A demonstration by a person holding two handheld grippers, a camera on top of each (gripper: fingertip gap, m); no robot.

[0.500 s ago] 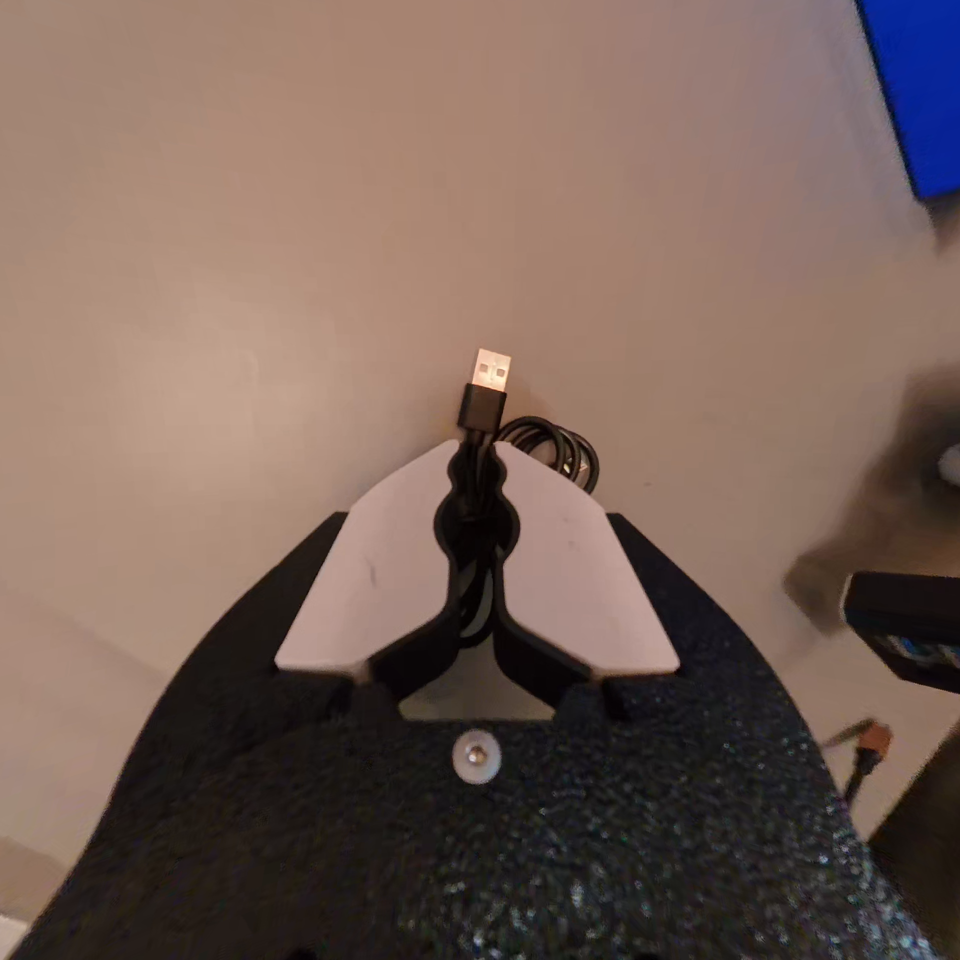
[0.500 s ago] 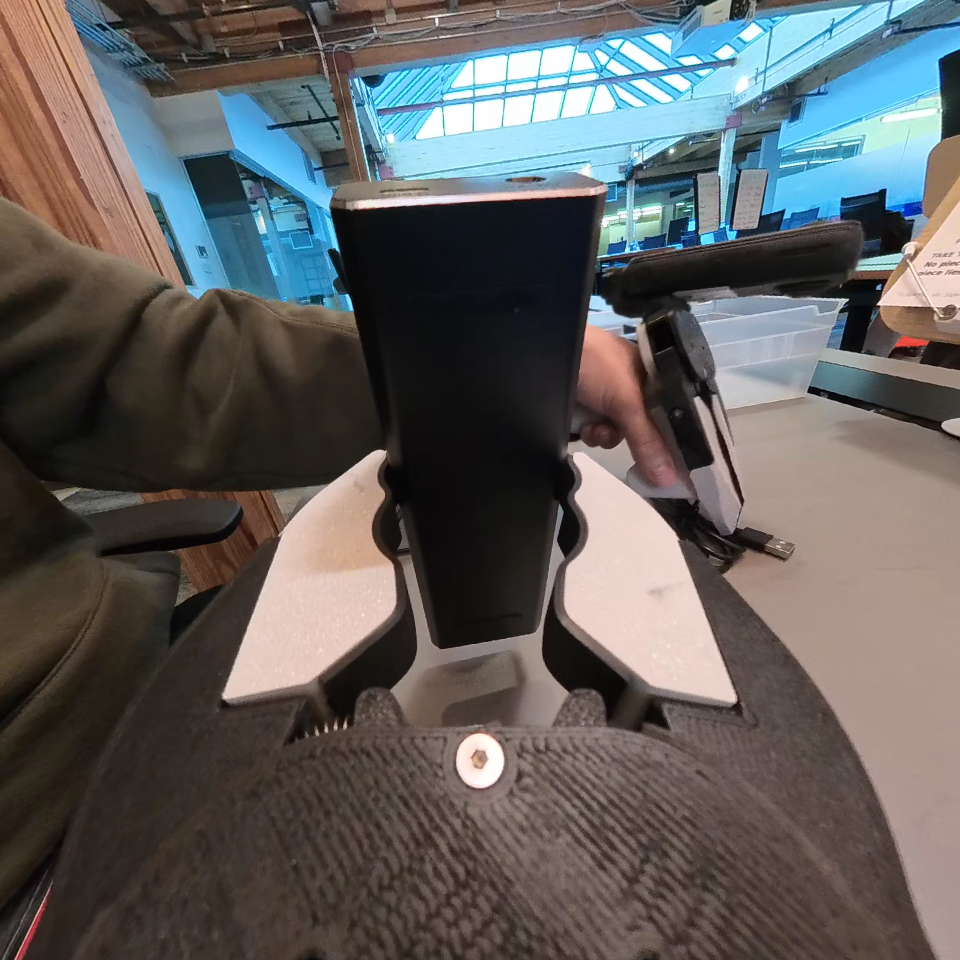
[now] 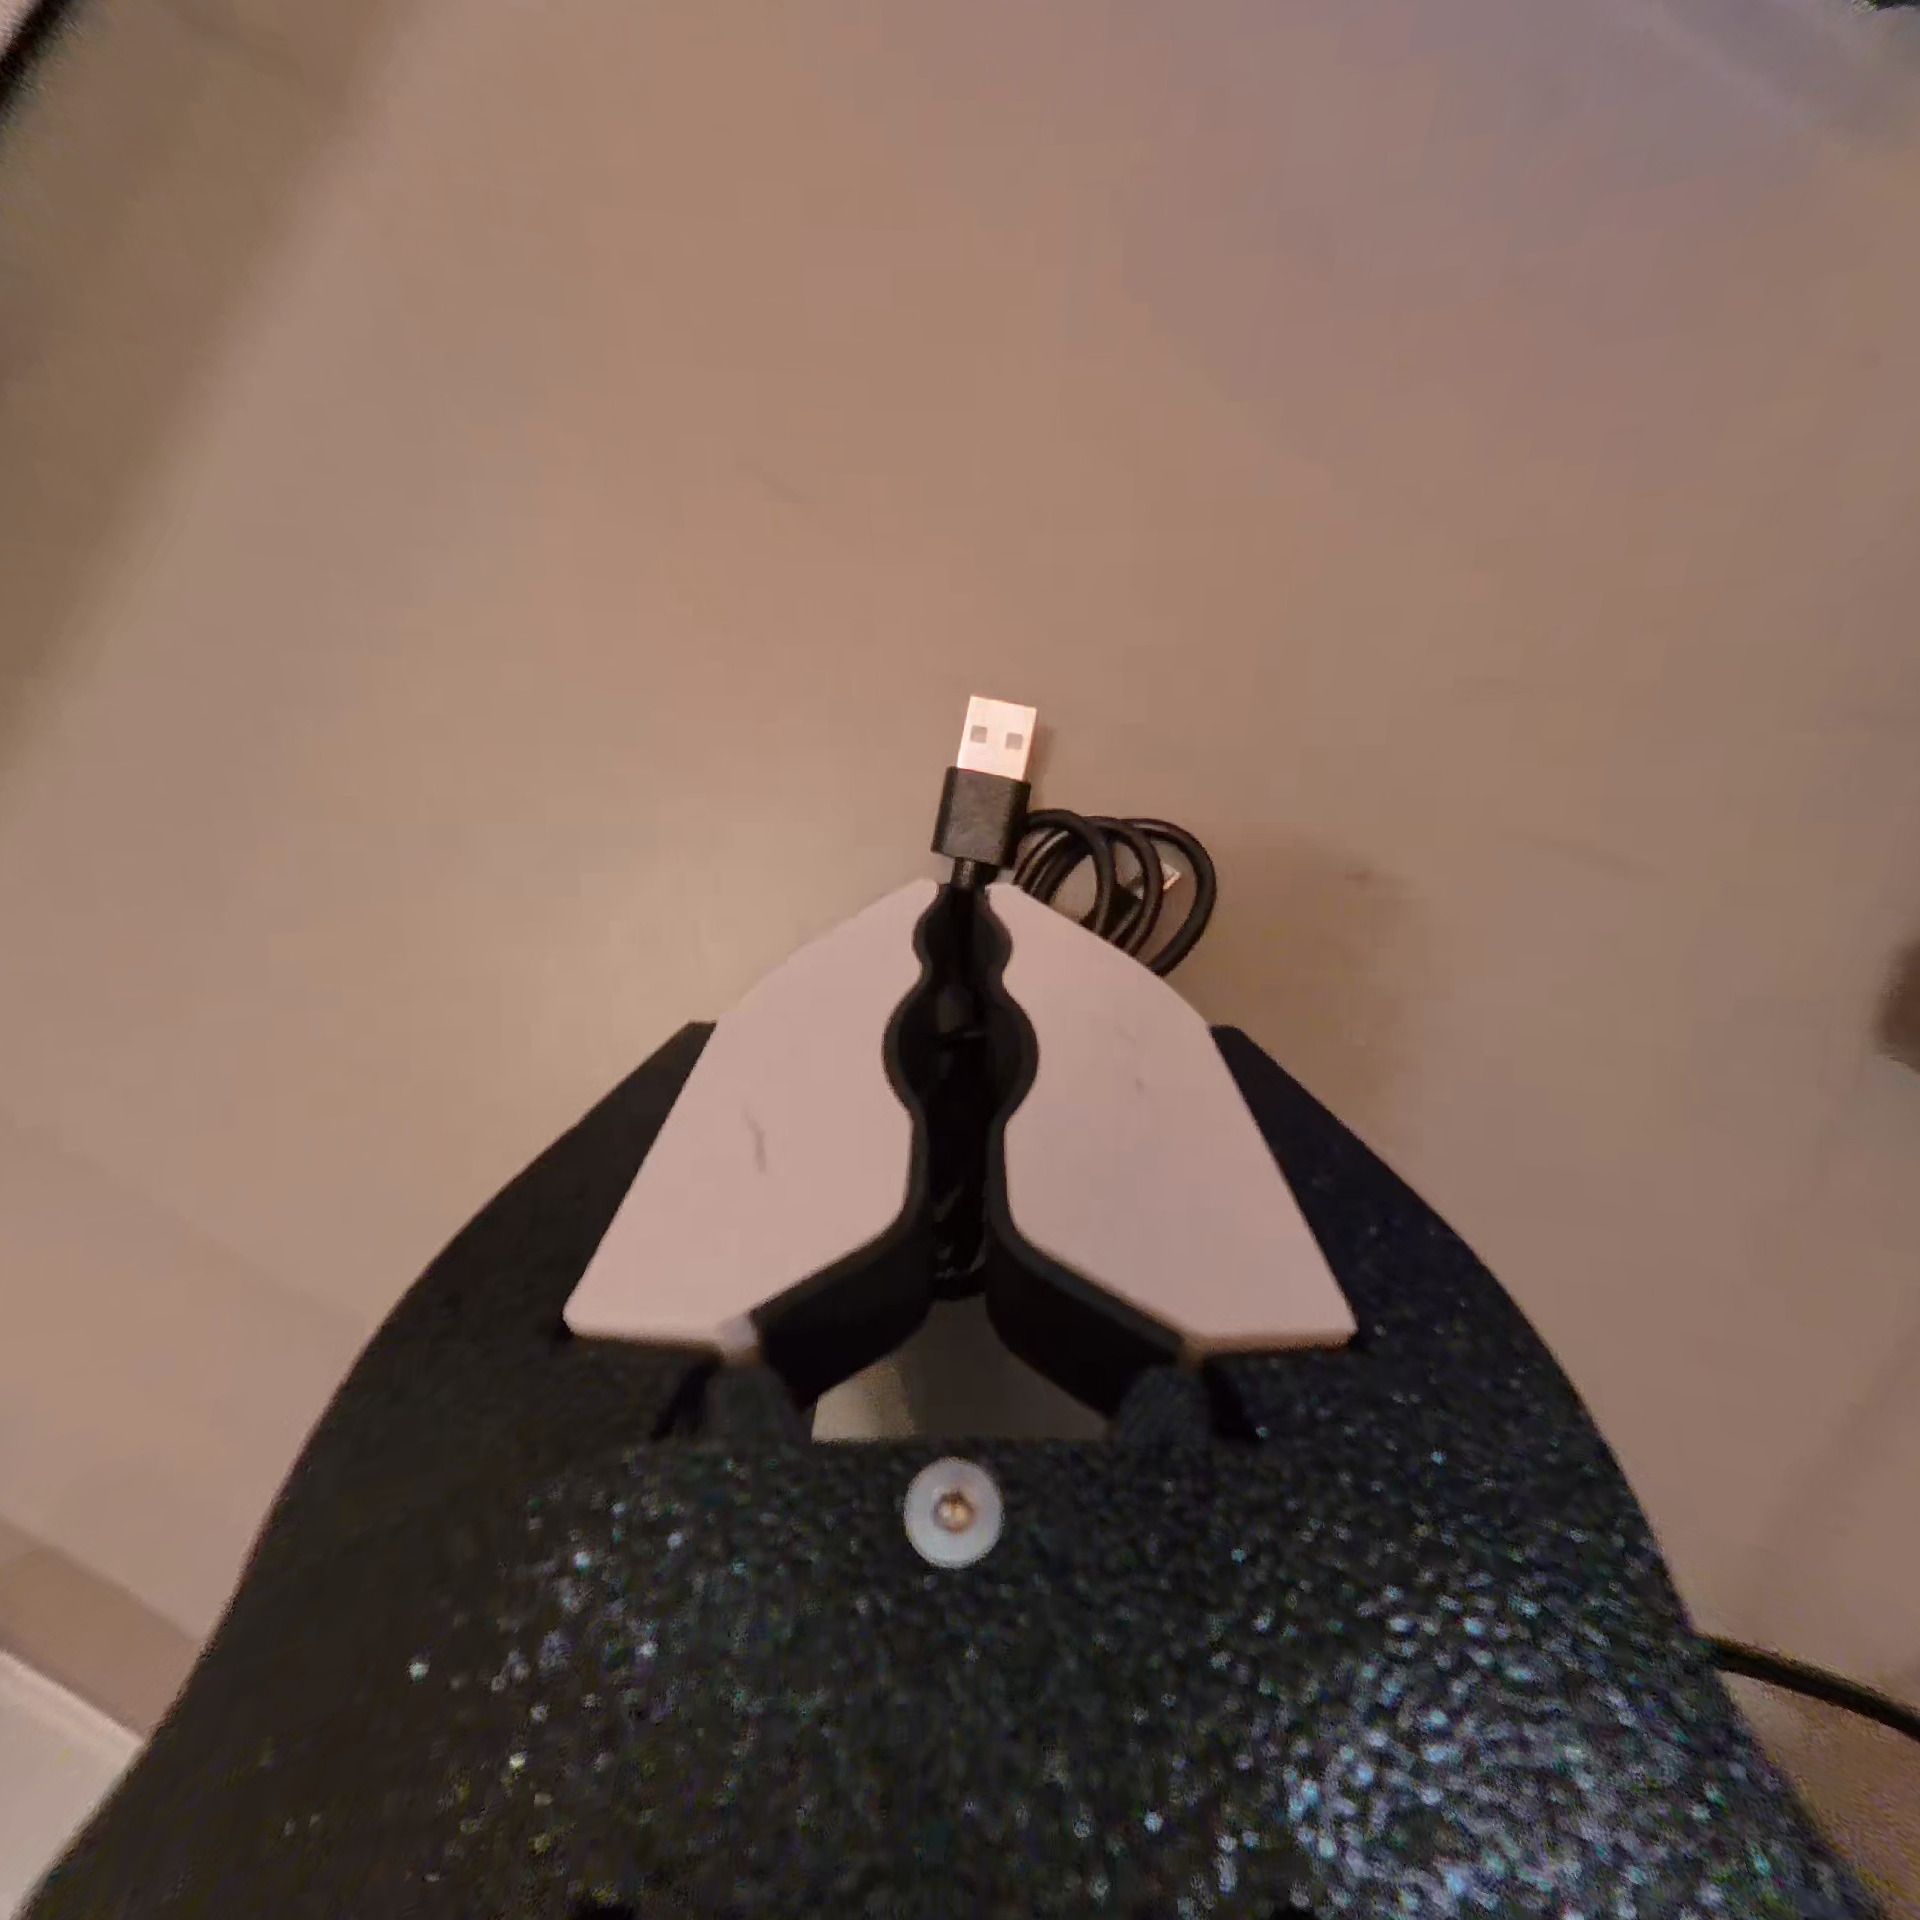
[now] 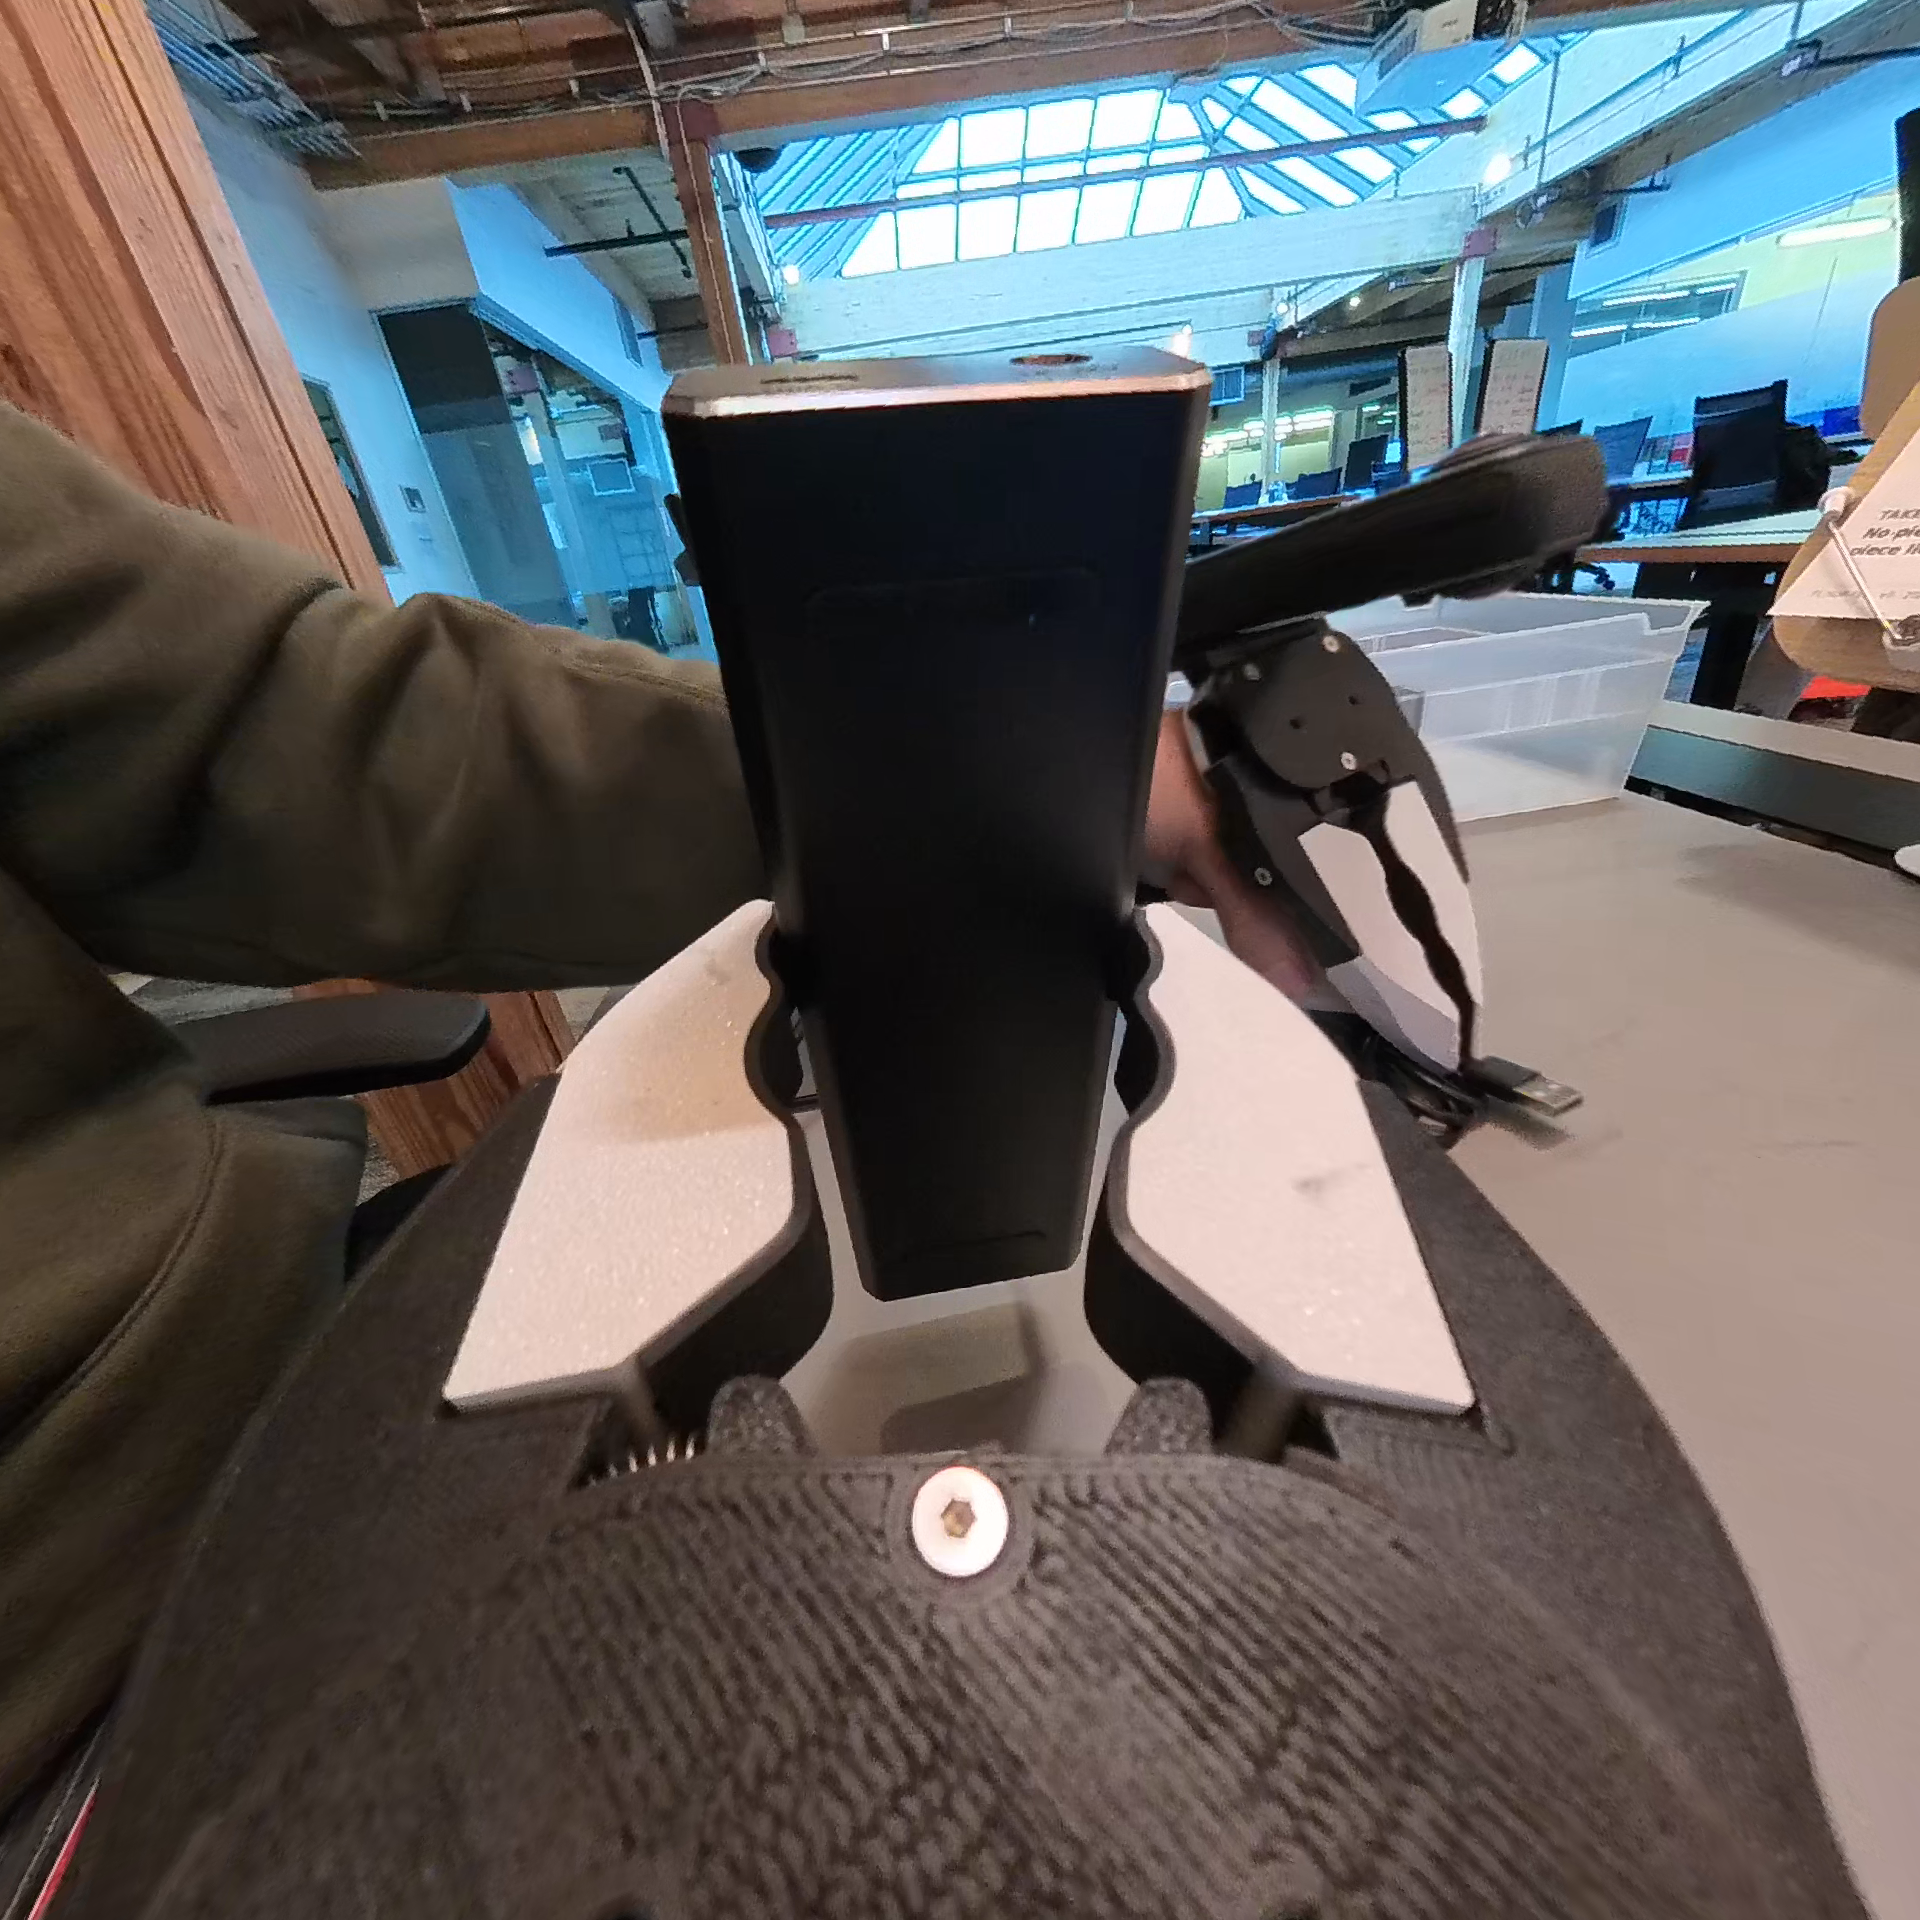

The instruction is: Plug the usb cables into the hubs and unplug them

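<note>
USB cable (image 3: pixel 966 873) sits pinched between my left fingers (image 3: pixel 831 1060), its metal plug (image 3: pixel 997 736) jutting straight ahead past the tips, the slack coiled just beside them above the table (image 3: pixel 623 520). My right fingers (image 4: pixel 665 1164) clamp the black hub (image 4: pixel 935 831), long axis upright along them. In the right wrist view the left gripper (image 4: pixel 1455 997) hangs to the hub's right, plug (image 4: pixel 1532 1093) aimed away from it. I judge I must swing the plug round toward the hub; its ports aren't visible.

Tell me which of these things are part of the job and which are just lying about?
In use: black USB cable with silver plug; tall black box-shaped hub; left hand-held gripper; right hand-held gripper.
Lying about: clear plastic bins; black office chair.
</note>
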